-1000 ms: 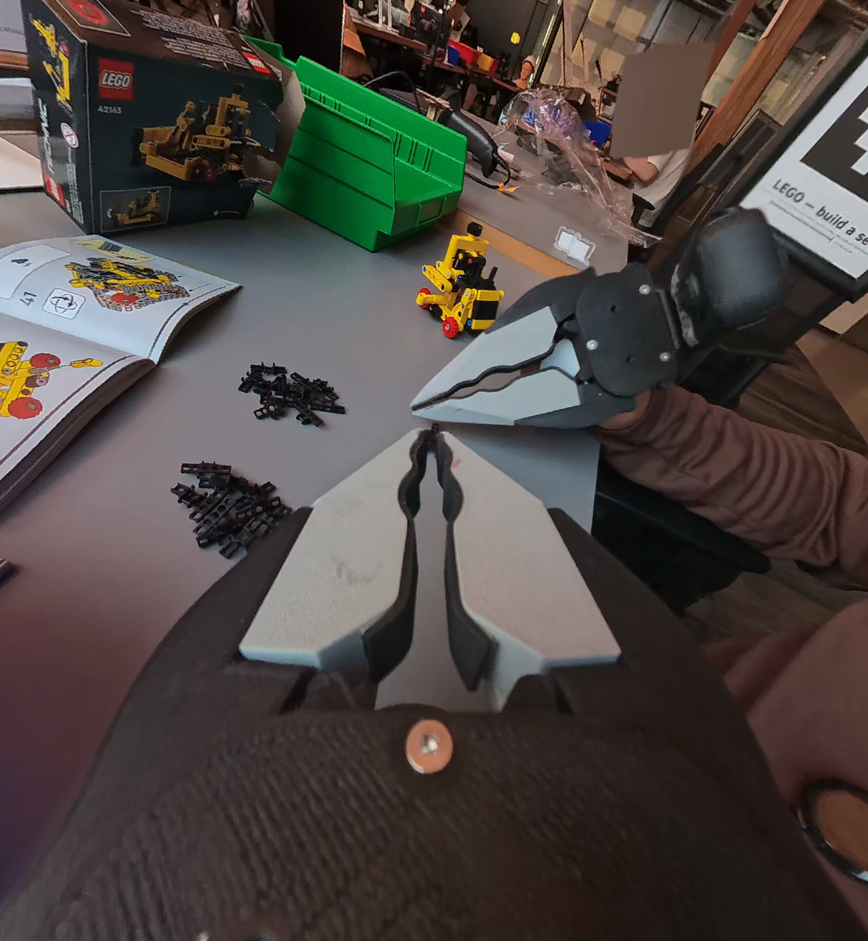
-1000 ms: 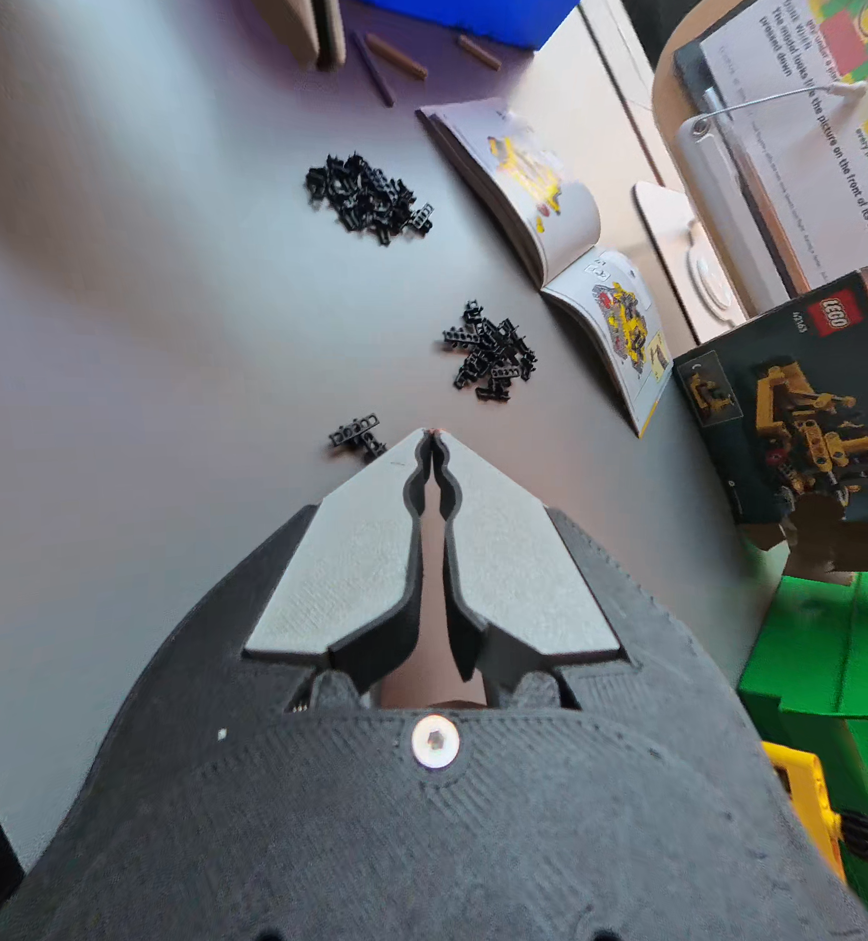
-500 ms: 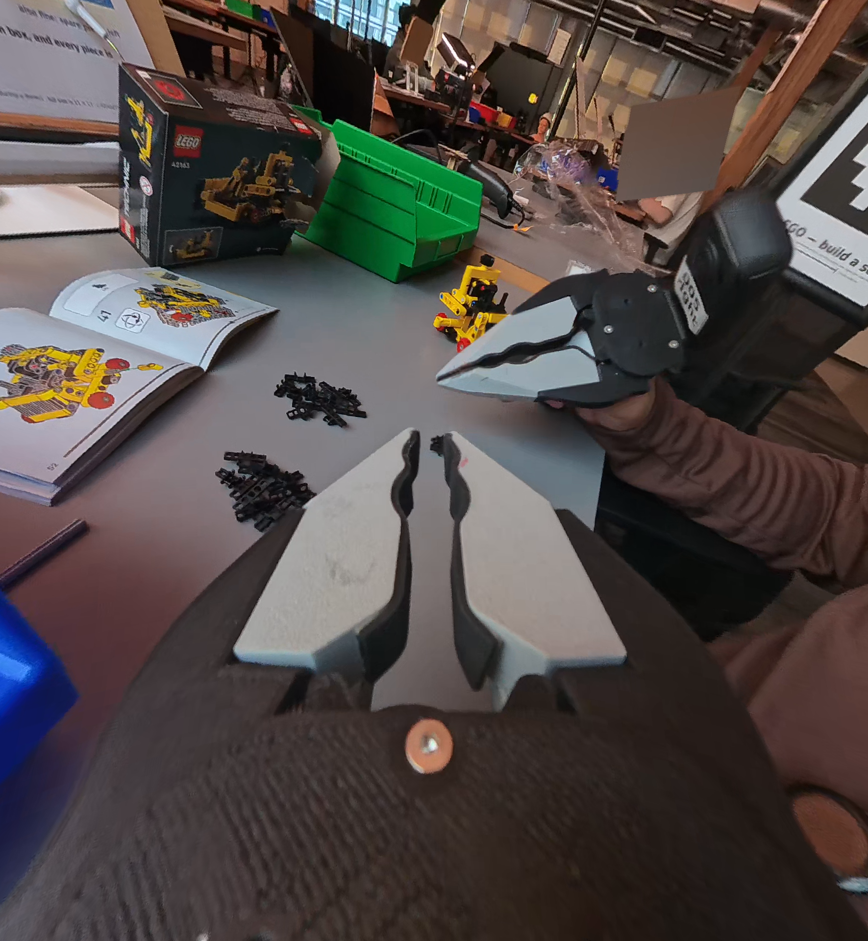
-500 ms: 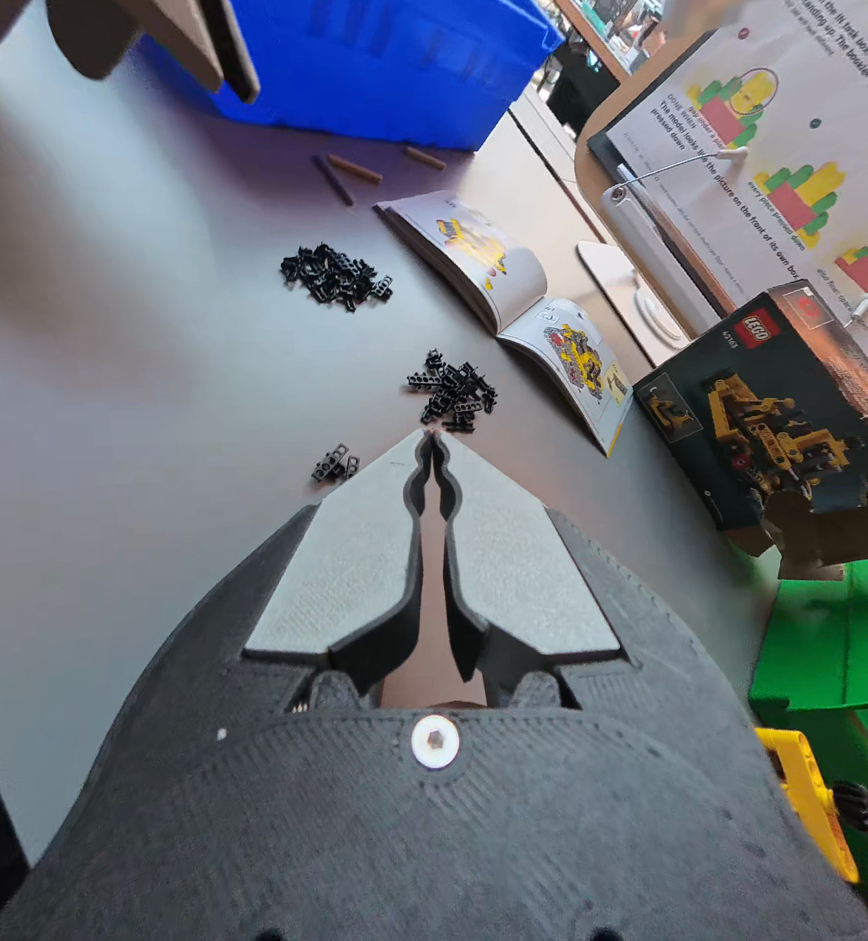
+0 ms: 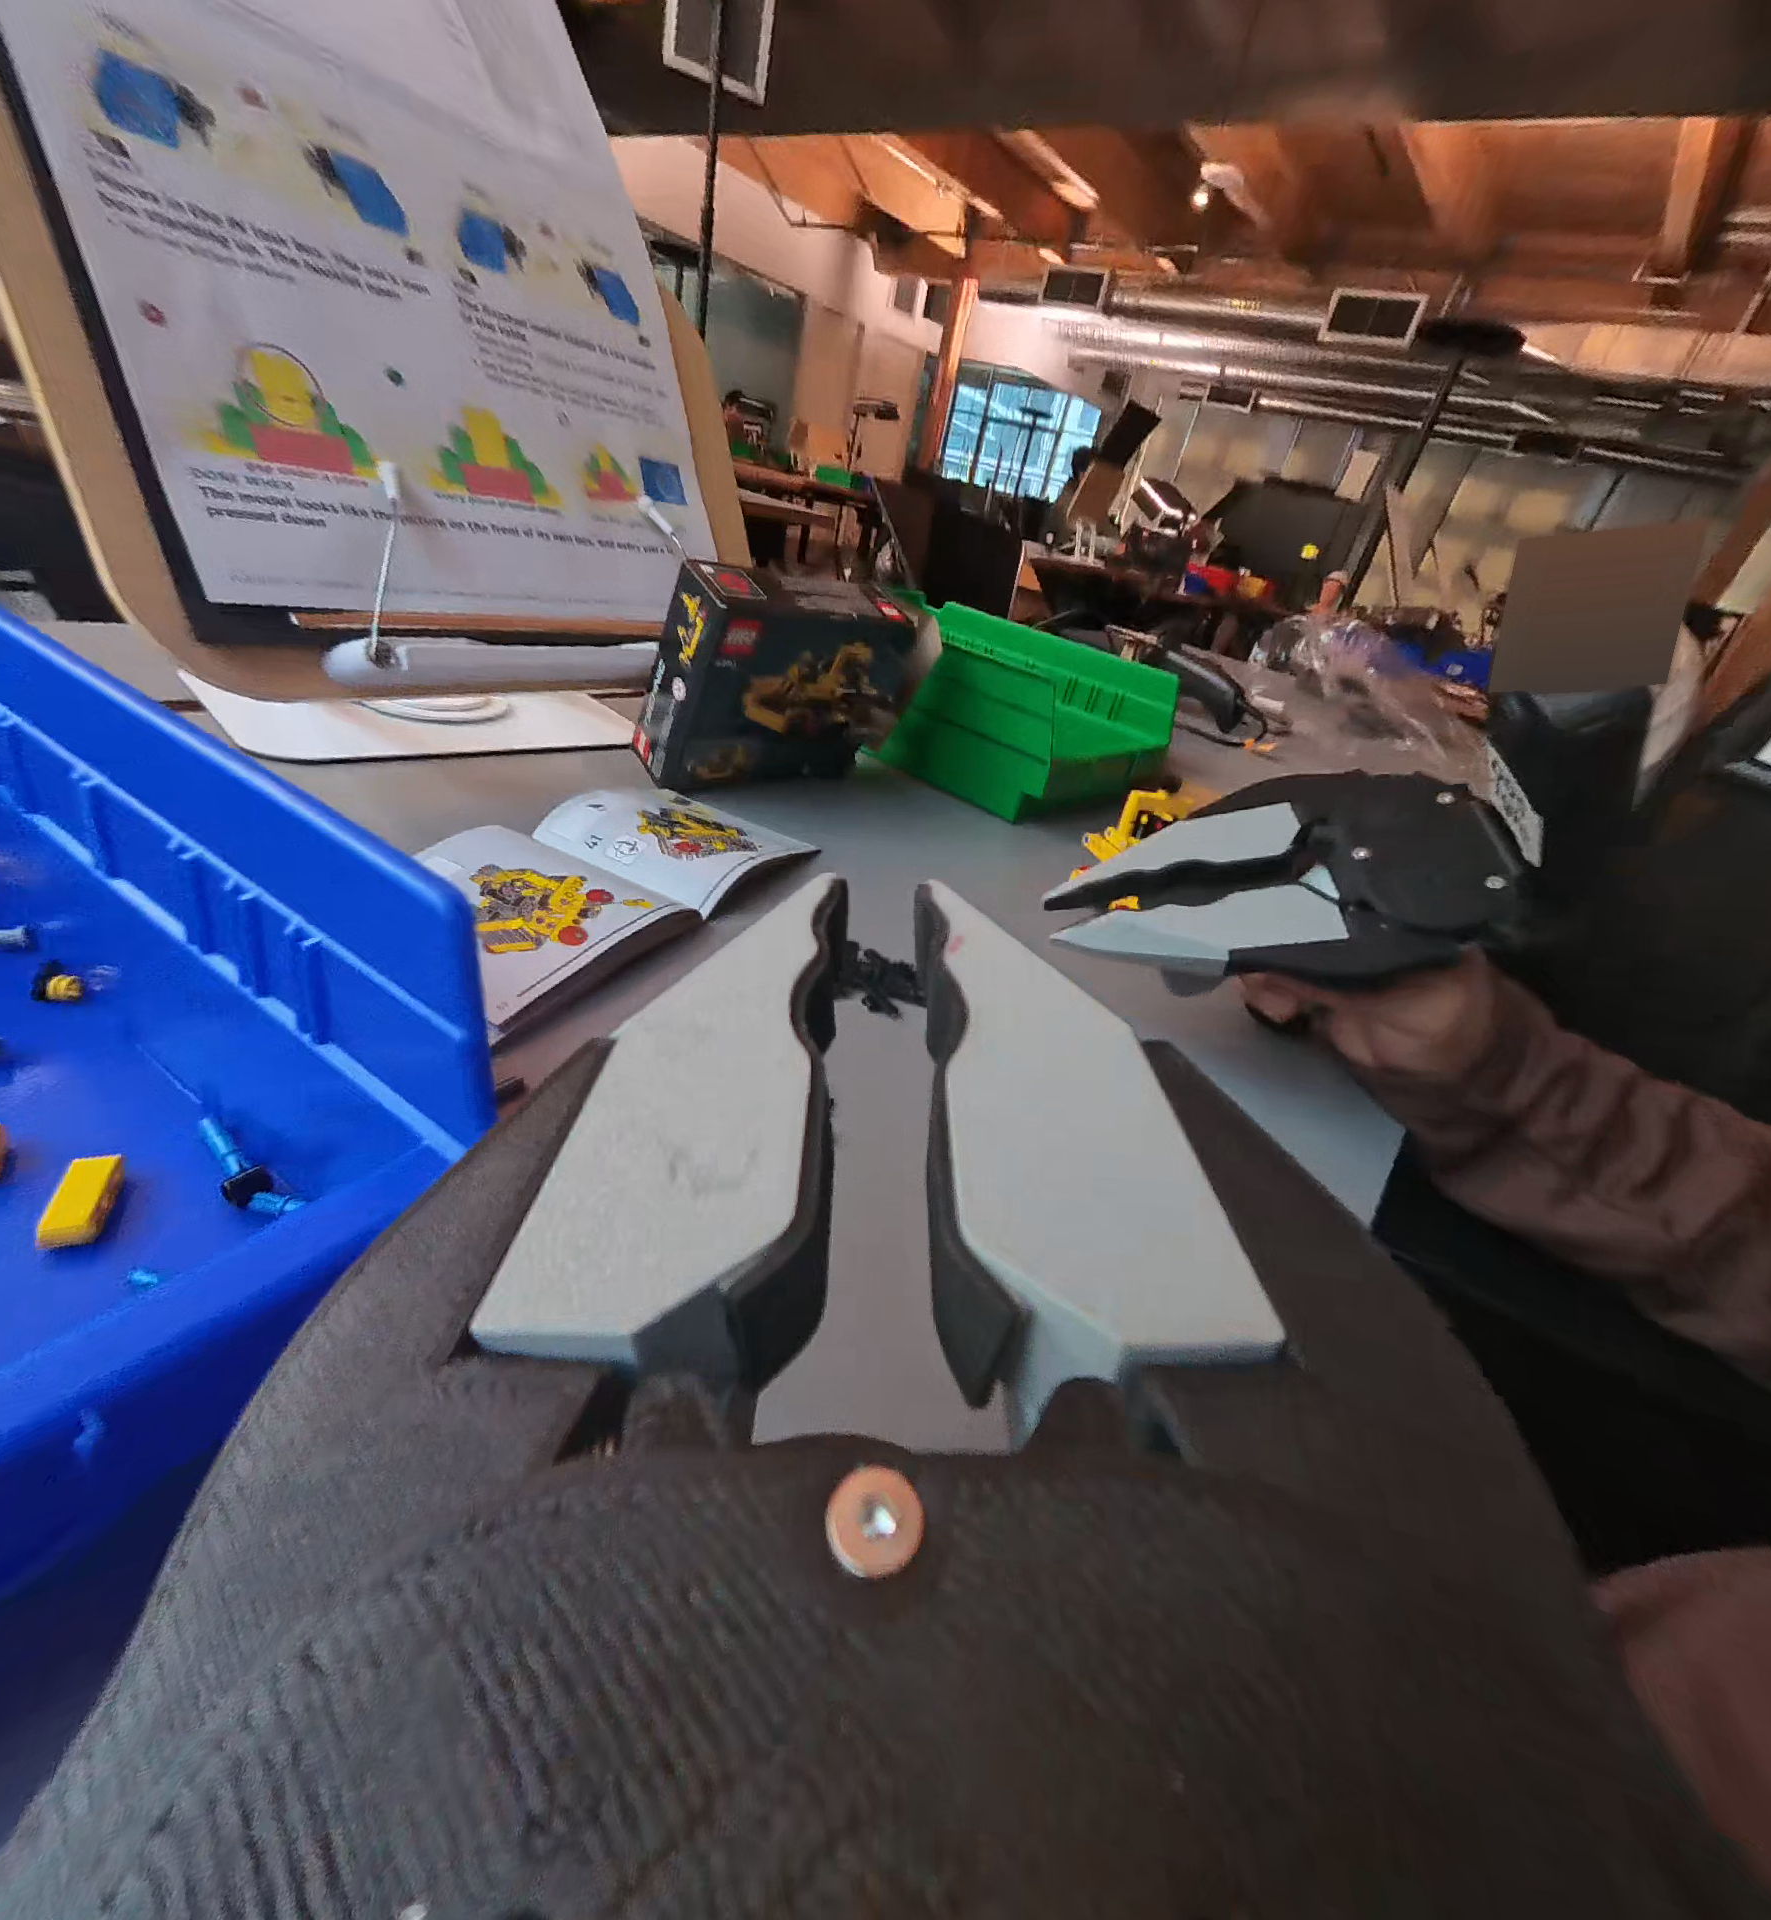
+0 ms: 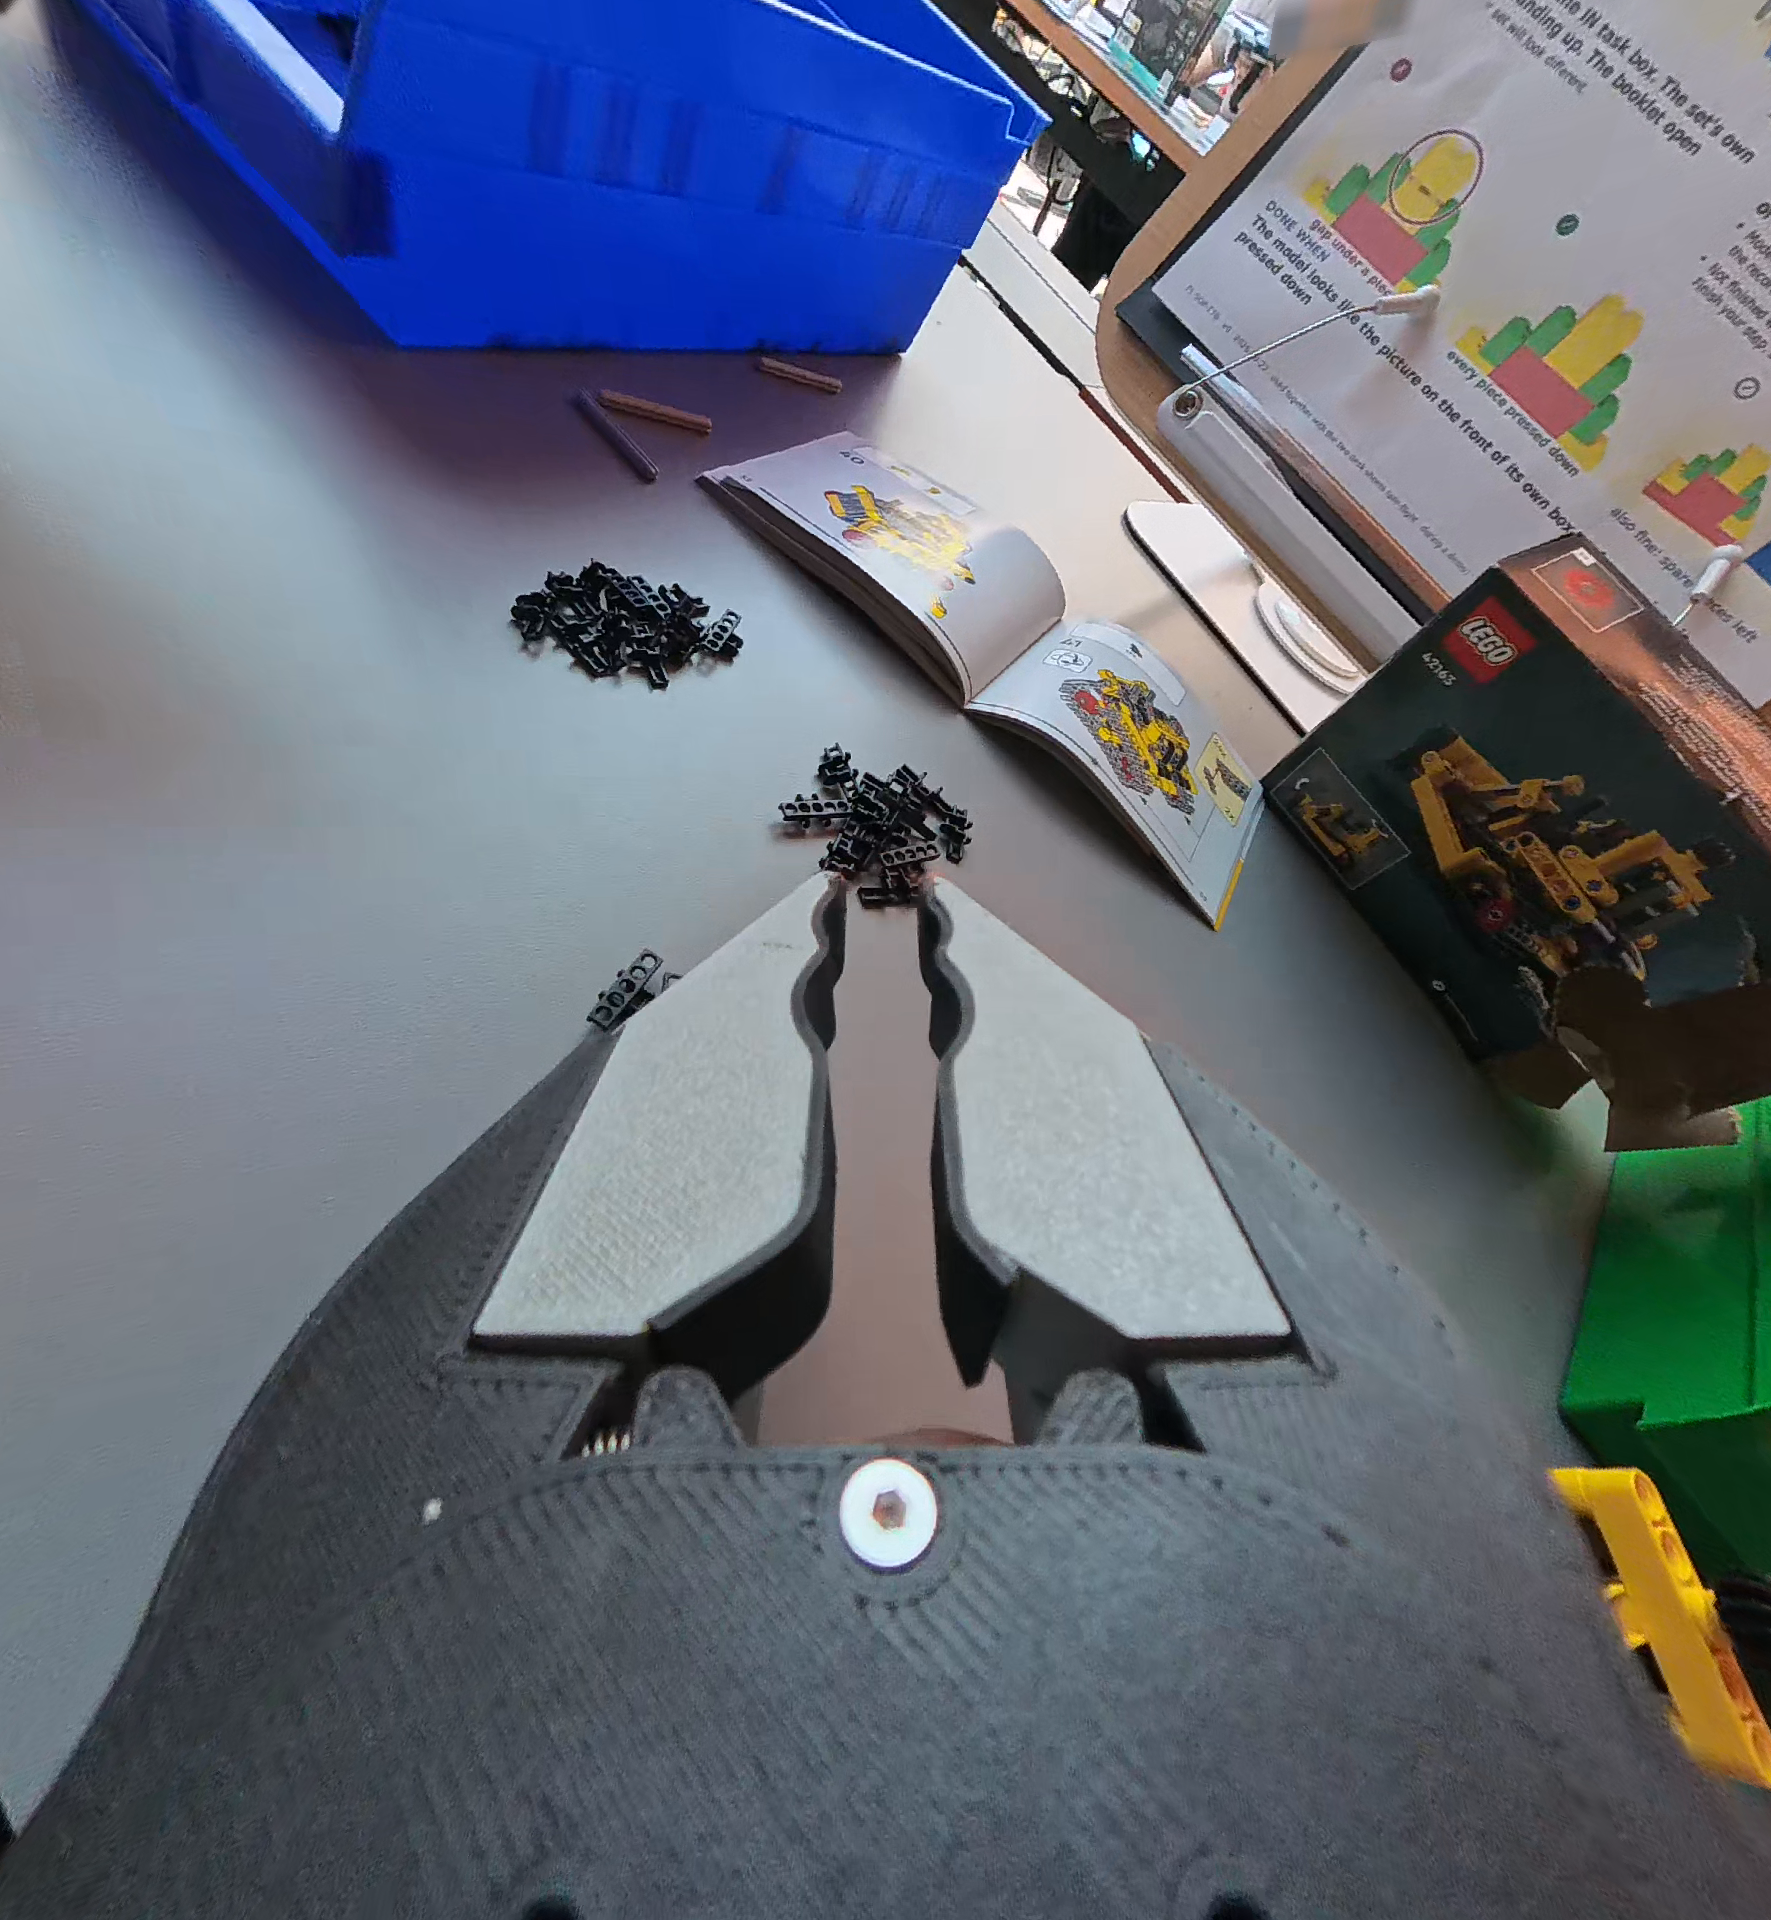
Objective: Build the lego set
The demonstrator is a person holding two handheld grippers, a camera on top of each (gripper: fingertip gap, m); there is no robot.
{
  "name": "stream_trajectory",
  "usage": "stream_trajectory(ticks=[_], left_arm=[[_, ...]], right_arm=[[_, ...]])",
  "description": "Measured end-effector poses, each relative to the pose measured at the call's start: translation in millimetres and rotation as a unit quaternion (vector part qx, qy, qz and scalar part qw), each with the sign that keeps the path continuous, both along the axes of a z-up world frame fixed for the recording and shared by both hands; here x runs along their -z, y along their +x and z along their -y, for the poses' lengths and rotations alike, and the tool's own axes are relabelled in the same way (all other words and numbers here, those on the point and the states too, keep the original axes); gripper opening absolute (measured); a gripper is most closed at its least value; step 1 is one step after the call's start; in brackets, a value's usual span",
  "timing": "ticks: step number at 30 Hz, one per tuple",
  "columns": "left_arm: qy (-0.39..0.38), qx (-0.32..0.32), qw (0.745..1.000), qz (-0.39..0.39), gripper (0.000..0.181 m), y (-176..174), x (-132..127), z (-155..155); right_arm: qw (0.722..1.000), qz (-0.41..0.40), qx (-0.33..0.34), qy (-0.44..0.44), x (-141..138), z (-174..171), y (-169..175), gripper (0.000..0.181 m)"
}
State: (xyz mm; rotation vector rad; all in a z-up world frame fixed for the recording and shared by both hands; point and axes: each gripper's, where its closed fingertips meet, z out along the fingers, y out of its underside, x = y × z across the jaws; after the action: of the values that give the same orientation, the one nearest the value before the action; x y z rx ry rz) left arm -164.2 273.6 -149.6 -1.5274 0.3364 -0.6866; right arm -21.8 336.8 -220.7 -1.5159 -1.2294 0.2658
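Note:
My left gripper (image 5: pixel 881 891) is open and empty, held above the grey table (image 5: pixel 860 831). My right gripper (image 6: pixel 879 888) is also open and empty, and it shows side-on in the left wrist view (image 5: pixel 1063 923). A pile of black track links (image 6: pixel 881 821) lies just past the right fingertips and shows between the left fingers (image 5: pixel 881 982). A second black pile (image 6: pixel 621 623) lies farther off. A short joined strip of links (image 6: pixel 632 987) lies by the right gripper's left finger. The yellow model (image 5: pixel 1141 821) is partly hidden behind the right gripper, and its edge shows in the right wrist view (image 6: pixel 1670 1631).
A blue bin (image 5: pixel 237 935) with several loose pieces stands at the left. The open instruction booklet (image 6: pixel 964 644), the set's box (image 6: pixel 1546 831), a green bin (image 5: pixel 1026 707) and an instruction board (image 5: pixel 361 312) stand behind. Thin rods (image 6: pixel 652 410) lie near the blue bin (image 6: pixel 548 177). The gap from one gripper's tips to the other's is roughly 20 cm.
Both grippers have opened from shut. The left gripper has pulled back and tilted up, bringing the blue bin into its view. The right gripper has moved closer to the near black pile.

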Motion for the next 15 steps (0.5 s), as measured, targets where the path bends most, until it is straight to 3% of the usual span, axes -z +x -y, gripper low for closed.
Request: stream_trajectory(ticks=[4,8,12,15], left_arm=[[0.014,-0.013,1.0,-0.016,0.013,-36,-23,5],[-0.022,-0.066,0.997,-0.045,0.015,-116,-58,-8],[-0.196,-0.112,0.961,-0.157,0.027,-179,-23,-31],[-0.227,-0.083,0.936,-0.258,0.025,-180,-7,-50]], right_arm=[[1.0,-0.003,-0.005,-0.002,-1,0,-1,0.009],[1.0,-0.019,-0.008,-0.02,-3,-3,-4,0.008],[0.998,-0.048,-0.017,-0.038,-9,-8,-13,0.008],[0.997,-0.055,-0.02,-0.049,-9,-16,-19,0.008]])
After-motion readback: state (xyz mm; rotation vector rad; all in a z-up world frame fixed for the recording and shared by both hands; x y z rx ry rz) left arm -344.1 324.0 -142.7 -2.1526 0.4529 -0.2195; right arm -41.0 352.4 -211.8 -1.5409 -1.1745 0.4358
